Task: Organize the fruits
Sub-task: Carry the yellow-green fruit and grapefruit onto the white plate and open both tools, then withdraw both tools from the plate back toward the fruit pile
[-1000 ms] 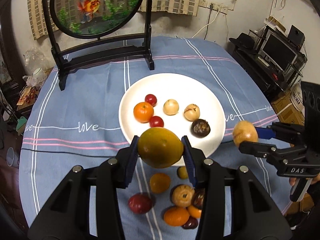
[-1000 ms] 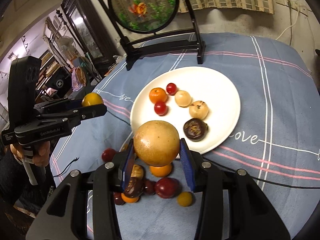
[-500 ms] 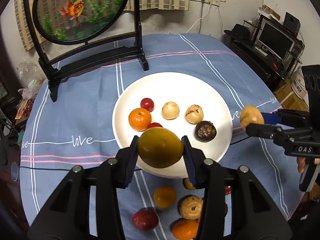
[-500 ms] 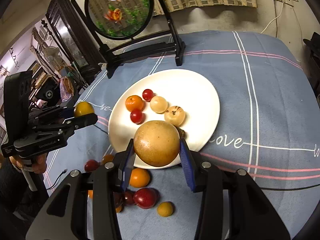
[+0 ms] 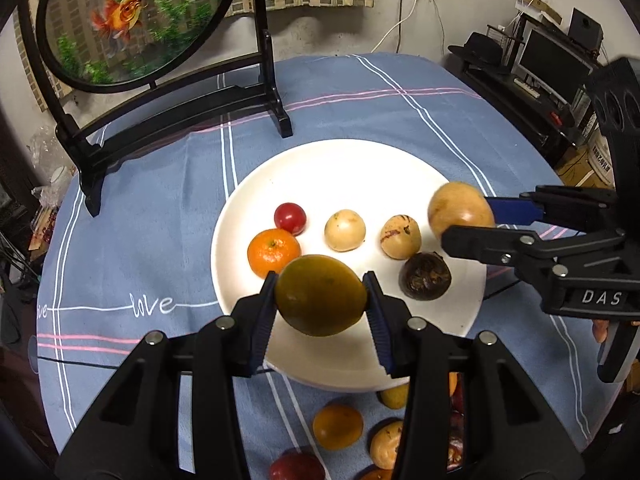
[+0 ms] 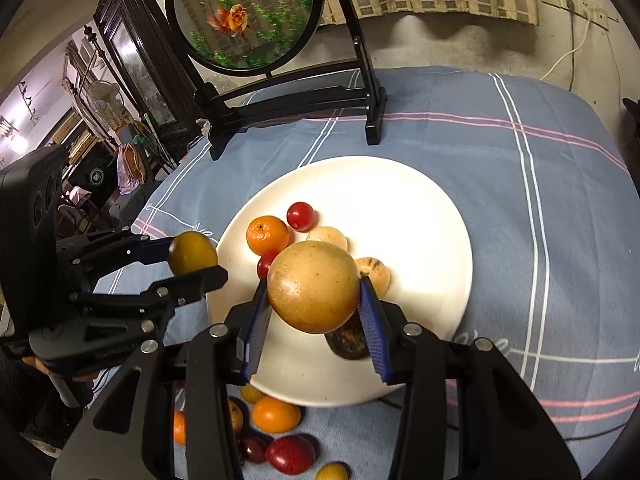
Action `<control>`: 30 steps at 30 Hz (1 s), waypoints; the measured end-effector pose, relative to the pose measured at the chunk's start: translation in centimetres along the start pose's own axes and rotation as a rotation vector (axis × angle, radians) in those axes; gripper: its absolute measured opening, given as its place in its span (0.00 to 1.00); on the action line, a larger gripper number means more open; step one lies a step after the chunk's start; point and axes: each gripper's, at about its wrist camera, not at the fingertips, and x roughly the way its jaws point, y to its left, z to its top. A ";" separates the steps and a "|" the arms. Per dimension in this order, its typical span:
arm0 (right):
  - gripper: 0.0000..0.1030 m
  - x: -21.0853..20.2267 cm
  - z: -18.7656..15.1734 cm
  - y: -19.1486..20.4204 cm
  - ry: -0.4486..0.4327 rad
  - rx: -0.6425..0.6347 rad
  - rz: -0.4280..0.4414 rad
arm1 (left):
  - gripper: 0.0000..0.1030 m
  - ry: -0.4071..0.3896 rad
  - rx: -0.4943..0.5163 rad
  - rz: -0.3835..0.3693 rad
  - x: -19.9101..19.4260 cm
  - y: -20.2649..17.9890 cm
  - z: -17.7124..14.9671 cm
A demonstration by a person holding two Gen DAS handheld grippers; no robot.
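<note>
A greenish-yellow fruit (image 5: 320, 295) is squeezed by the left gripper (image 5: 320, 300); a tan round fruit (image 6: 313, 286) is squeezed by the right gripper (image 6: 314, 304); both are held over the white plate (image 5: 340, 168), likely to be put there.

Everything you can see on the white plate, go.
The round white plate, glossy like glazed ceramic, lies flat on the blue striped tablecloth before the black screen stand. On it rest a small orange mandarin, a red cherry tomato, a pale round fruit, a speckled beige fruit and a dark wrinkled fruit. A second red tomato shows only in the right wrist view. The far half is bare.
</note>
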 end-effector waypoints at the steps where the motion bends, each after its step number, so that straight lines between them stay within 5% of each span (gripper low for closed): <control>1: 0.43 0.2 0.3 -0.1 0.003 0.000 -0.002 | 0.42 0.003 0.000 0.007 0.1 -0.1 0.1; 20: 0.43 4.0 3.5 -1.0 0.048 -0.026 -0.062 | 0.43 0.025 0.052 0.089 2.1 -1.9 1.0; 24: 0.44 5.6 3.8 -0.8 0.108 -0.042 -0.088 | 0.66 -0.001 0.072 0.122 2.0 -2.1 1.1; 25: 0.45 5.8 3.8 -0.8 0.113 -0.046 -0.091 | 0.66 -0.001 0.075 0.122 2.0 -2.1 1.2; 27: 0.63 5.8 3.8 -1.0 0.102 -0.030 -0.097 | 0.66 0.006 0.071 0.123 2.2 -1.9 1.2; 30: 0.65 4.9 4.2 -1.3 0.062 -0.008 -0.071 | 0.66 0.011 0.050 0.113 2.1 -1.3 0.9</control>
